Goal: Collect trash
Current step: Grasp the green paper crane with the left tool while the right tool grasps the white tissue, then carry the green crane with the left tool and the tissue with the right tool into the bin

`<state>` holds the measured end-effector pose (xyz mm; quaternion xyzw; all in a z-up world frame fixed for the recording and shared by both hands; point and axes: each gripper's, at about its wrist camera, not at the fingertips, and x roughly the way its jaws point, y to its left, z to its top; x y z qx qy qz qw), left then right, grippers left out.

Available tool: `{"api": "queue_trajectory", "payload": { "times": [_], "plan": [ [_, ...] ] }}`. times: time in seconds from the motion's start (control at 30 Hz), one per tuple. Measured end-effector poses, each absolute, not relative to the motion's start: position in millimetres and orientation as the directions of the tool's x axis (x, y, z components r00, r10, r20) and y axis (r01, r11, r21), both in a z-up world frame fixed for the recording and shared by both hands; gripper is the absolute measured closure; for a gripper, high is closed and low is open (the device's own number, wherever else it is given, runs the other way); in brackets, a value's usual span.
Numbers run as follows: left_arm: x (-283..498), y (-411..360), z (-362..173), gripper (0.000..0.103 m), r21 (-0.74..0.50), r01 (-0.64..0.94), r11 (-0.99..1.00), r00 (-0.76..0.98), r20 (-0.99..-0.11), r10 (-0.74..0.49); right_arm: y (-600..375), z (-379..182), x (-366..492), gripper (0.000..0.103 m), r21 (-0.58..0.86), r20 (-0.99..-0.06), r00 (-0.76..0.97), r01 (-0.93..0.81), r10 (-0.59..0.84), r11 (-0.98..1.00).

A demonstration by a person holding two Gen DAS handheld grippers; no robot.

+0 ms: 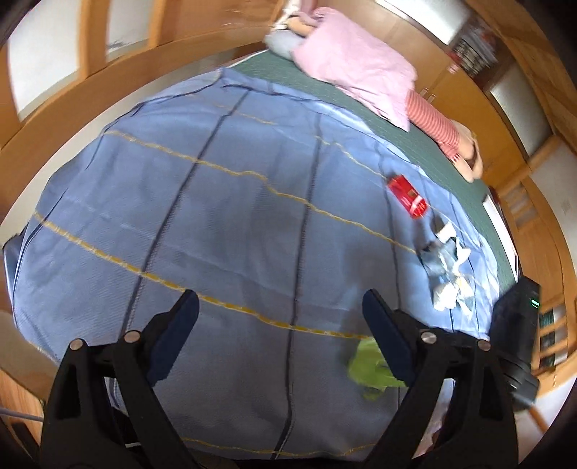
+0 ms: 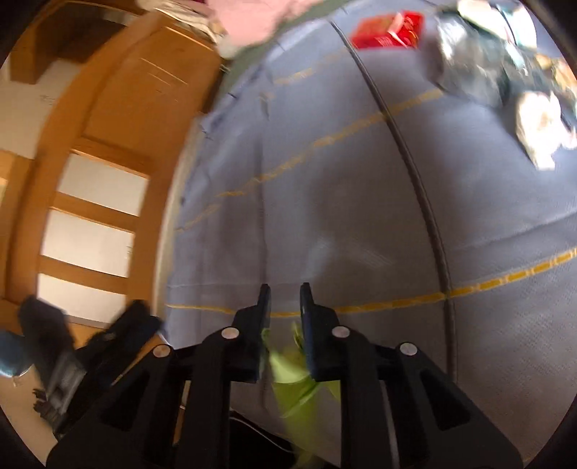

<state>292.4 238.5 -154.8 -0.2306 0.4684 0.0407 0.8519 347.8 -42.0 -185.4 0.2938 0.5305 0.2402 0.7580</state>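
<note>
A blue bedspread (image 1: 223, 216) with yellow and dark lines covers the bed. A red packet (image 1: 407, 196) lies at its right, with crumpled white and silver wrappers (image 1: 447, 267) just below it. My left gripper (image 1: 279, 314) is open and empty above the spread. My right gripper (image 2: 285, 299) is shut on a lime green wrapper (image 2: 288, 371), which also shows in the left wrist view (image 1: 371, 371) beside the right gripper's black body (image 1: 515, 324). In the right wrist view the red packet (image 2: 389, 30) and the wrappers (image 2: 505, 72) lie far ahead, blurred.
A pink pillow (image 1: 353, 61) and a red striped cloth (image 1: 432, 119) lie on a green sheet (image 1: 324, 83) at the head of the bed. Wooden panelled walls (image 1: 90, 83) and cabinets (image 2: 101, 202) surround the bed.
</note>
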Motion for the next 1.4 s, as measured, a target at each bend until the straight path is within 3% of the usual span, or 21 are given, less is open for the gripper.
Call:
{"api": "queue_trajectory", "payload": {
  "times": [0.17, 0.23, 0.3, 0.57, 0.63, 0.7, 0.83, 0.93, 1.0, 1.07, 1.23, 1.4],
  "plan": [
    [301, 229, -169, 0.011, -0.390, -0.255, 0.885, 0.509, -0.832, -0.220, -92, -161, 347, 0.064, 0.673, -0.658, 0.479, 0.029, 0.581, 0.739],
    [307, 213, -174, 0.010, -0.393, -0.197, 0.898, 0.490, -0.833, -0.257, -120, -156, 348, 0.055, 0.596, -0.713, 0.535, 0.122, 0.453, 0.794],
    [315, 190, -181, 0.010, -0.382, -0.125, 0.916, 0.461, -0.839, -0.287, -144, -156, 352, 0.040, 0.526, -0.755, 0.565, 0.218, 0.333, 0.822],
    [334, 136, -207, 0.010, -0.314, 0.000, 0.949, 0.401, -0.870, -0.288, -139, -195, 401, 0.033, 0.217, -0.888, 0.453, 0.263, 0.078, 0.940],
    [335, 131, -209, 0.010, -0.324, 0.012, 0.946, 0.393, -0.868, -0.303, -132, -206, 405, 0.037, 0.161, -0.901, 0.433, 0.248, 0.039, 0.955],
    [336, 125, -211, 0.010, -0.323, 0.032, 0.946, 0.388, -0.868, -0.310, -129, -216, 402, 0.064, 0.117, -0.914, 0.406, 0.224, 0.017, 0.968],
    [337, 112, -216, 0.012, -0.253, 0.063, 0.965, 0.391, -0.884, -0.257, -120, -214, 386, 0.079, 0.108, -0.908, 0.417, 0.185, 0.021, 0.977],
    [336, 103, -226, 0.036, -0.212, 0.096, 0.973, 0.353, -0.906, -0.232, -112, -201, 369, 0.079, 0.146, -0.899, 0.433, 0.145, 0.070, 0.979],
    [334, 100, -230, 0.045, -0.173, 0.117, 0.978, 0.350, -0.914, -0.204, -107, -190, 355, 0.079, 0.154, -0.889, 0.450, 0.111, 0.089, 0.982],
    [331, 97, -228, 0.067, -0.133, 0.138, 0.981, 0.370, -0.912, -0.175, -102, -178, 339, 0.080, 0.167, -0.877, 0.468, 0.085, 0.109, 0.982],
    [317, 104, -201, 0.069, -0.084, 0.123, 0.989, 0.484, -0.865, -0.134, -88, -145, 290, 0.080, 0.207, -0.836, 0.524, 0.025, 0.163, 0.978],
    [281, 107, -150, 0.069, 0.010, 0.108, 0.994, 0.656, -0.752, -0.064, -82, -113, 252, 0.080, 0.217, -0.780, 0.597, -0.023, 0.188, 0.976]
  ]
}}
